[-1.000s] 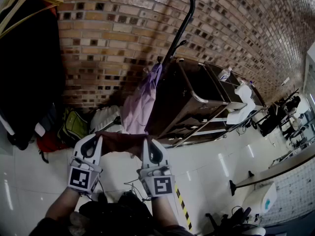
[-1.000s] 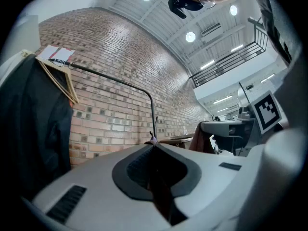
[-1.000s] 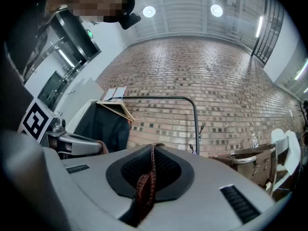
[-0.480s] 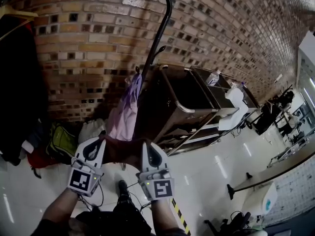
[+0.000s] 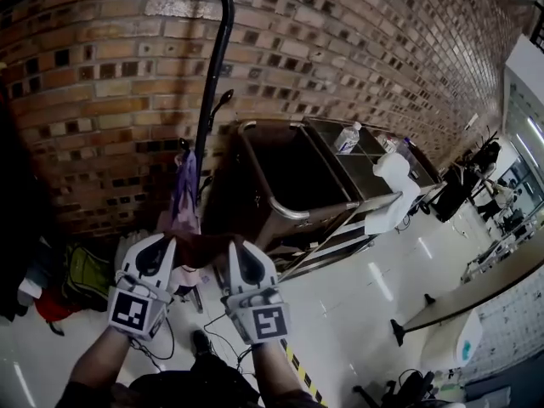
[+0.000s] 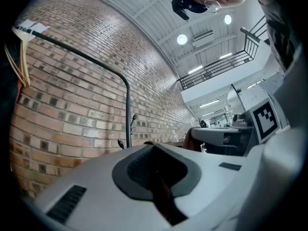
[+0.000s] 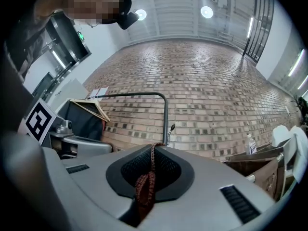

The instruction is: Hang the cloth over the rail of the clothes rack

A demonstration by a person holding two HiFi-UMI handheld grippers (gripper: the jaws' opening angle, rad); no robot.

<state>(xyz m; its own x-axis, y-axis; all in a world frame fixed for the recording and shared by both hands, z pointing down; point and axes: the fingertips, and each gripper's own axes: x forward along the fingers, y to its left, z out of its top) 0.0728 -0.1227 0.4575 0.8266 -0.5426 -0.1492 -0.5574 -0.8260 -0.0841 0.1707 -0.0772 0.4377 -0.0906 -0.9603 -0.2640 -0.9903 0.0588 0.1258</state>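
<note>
A dark maroon cloth (image 5: pixel 201 248) is stretched between my two grippers, low in the head view. My left gripper (image 5: pixel 163 240) is shut on one edge of the cloth (image 6: pixel 162 196), and my right gripper (image 5: pixel 234 245) is shut on the other edge (image 7: pixel 144 186). The clothes rack's black rail (image 5: pixel 228 7) bends over at the top and runs down as a pole just beyond the cloth. In the right gripper view the rail (image 7: pixel 139 96) stands above and ahead of the jaws; in the left gripper view it (image 6: pixel 86 57) crosses the brick wall.
A purple garment (image 5: pixel 184 189) hangs on the rack pole just above the left gripper. A metal cart (image 5: pixel 293 215) with a water bottle (image 5: pixel 347 136) stands to the right. A hanger with dark clothing (image 7: pixel 86 114) hangs at the rail's left. Bags (image 5: pixel 81 270) lie by the brick wall.
Both grippers have carried the cloth closer to the rack. The pole and purple garment now stand nearer and further left in the head view, right above the left gripper.
</note>
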